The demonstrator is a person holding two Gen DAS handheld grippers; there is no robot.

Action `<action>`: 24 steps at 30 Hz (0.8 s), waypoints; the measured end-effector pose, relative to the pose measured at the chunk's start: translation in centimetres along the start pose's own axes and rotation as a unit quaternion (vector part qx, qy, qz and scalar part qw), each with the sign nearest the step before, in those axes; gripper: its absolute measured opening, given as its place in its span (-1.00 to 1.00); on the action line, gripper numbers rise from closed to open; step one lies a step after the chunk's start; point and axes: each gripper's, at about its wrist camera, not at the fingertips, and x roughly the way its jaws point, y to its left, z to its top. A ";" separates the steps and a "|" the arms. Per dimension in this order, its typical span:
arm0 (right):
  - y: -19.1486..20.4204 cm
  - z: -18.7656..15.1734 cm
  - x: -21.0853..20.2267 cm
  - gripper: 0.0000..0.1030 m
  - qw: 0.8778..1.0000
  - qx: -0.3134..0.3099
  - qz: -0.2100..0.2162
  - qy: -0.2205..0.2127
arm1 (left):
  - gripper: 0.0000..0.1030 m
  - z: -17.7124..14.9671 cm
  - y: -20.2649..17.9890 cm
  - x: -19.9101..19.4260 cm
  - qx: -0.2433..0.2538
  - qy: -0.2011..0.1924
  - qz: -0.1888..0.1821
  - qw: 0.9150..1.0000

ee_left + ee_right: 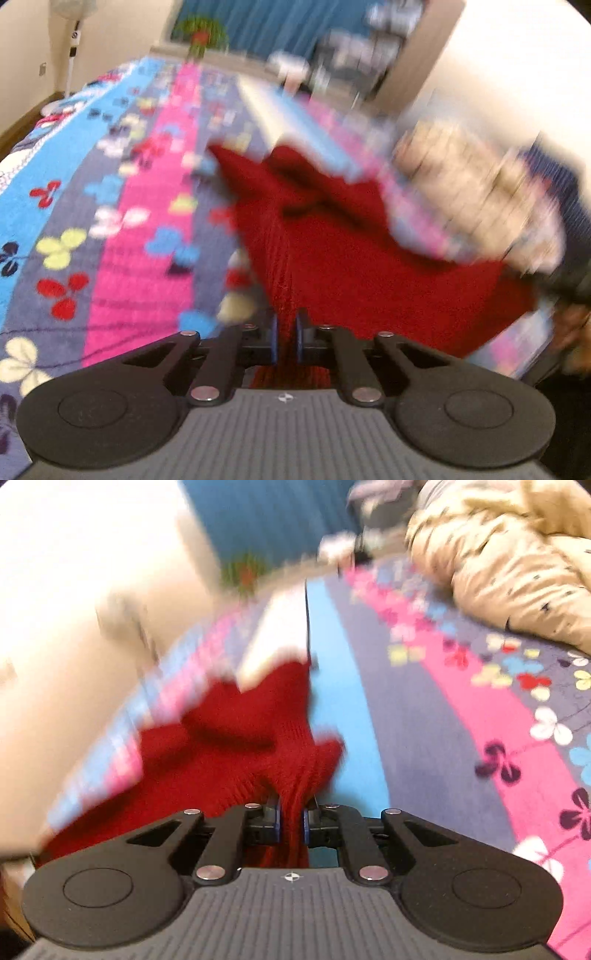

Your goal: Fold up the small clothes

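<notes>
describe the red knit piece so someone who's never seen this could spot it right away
Start at the bed's striped flowered blanket, pink, blue and grey. The red knit garment rises off it, pinched by the left claw and the right claw. It is the only plain red ribbed fabric; the beige quilt is printed.

A bed's flowered, striped blanket (461, 716) carries a red knit garment (236, 746) and beige bedding (509, 572).

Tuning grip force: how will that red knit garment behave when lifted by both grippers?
The red knit garment is likely floppy: it bunches and sags between the left gripper and right gripper. Probably light. The ribbed knit looks grippy, so slipping is unlikely.
</notes>
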 end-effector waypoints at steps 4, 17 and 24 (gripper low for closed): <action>-2.2 1.1 -2.9 -0.81 0.994 0.064 0.059 -0.070 | -0.86 0.6 2.2 -1.5 -0.055 -0.010 -0.011 0.998; -4.4 -3.0 5.4 -0.56 0.971 0.053 -0.142 0.187 | -0.36 -1.9 0.6 5.1 -0.009 0.137 0.090 0.986; -4.1 -4.0 6.8 -0.31 0.961 0.026 -0.158 0.226 | -0.12 -3.8 -0.2 7.2 0.016 0.191 0.067 0.979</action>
